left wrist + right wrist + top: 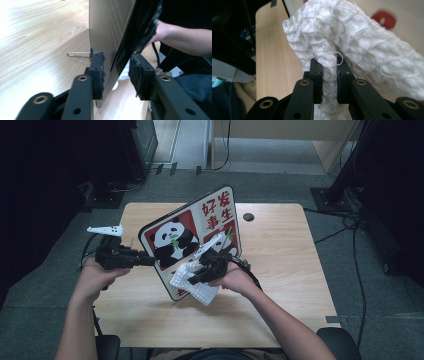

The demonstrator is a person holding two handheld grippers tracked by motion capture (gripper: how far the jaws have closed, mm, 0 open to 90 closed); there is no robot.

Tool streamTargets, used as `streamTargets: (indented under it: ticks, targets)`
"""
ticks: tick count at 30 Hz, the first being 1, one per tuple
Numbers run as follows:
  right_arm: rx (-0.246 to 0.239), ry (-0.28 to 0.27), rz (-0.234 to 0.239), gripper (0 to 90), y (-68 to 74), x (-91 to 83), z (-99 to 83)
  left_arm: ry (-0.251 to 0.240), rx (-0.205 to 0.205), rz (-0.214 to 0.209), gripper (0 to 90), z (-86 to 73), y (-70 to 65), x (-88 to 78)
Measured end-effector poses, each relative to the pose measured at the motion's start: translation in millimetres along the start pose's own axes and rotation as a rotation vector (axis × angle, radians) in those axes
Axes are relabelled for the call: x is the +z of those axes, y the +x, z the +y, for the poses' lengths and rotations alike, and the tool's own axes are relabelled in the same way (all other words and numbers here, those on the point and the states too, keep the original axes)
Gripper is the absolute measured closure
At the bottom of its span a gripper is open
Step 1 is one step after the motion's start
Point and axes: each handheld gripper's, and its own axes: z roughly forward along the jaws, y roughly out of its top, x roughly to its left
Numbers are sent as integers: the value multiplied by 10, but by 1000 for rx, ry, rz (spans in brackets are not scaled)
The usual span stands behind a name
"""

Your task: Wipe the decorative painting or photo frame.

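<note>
While the panda-printed rectangular picture board [192, 237] stands tilted at the centre of the high view, over the light wooden table [280, 270], the left gripper [142, 261] sits at its left edge. Its jaws straddle that edge [112, 65], one pad touching (the other stands apart), so the grasp is released. At centre frame, the right gripper [192, 281] is clenched on a white waffle-textured cloth [352, 45] against the board's face.

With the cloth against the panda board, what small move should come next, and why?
Probably close the left gripper back onto the board's edge: one pad touches, the other stands off, so the tilted board is loosely held. The right gripper pinches the white cloth at the board's lower face, ready to wipe.
</note>
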Motion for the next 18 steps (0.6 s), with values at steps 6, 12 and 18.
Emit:
streamTargets:
  ticks: [6, 12, 18]
  targets:
    - [4, -20, 9, 796, 54, -153, 137, -13, 2, 21, 561, -35, 22, -60]
    - [-27, -39, -12, 796, 130, -314, 321, -31, 19, 52, 485, -86, 60, -107]
    - [-32, -61, -15, 796, 220, -463, 495, -46, -7, 61, 491, -124, 106, -134]
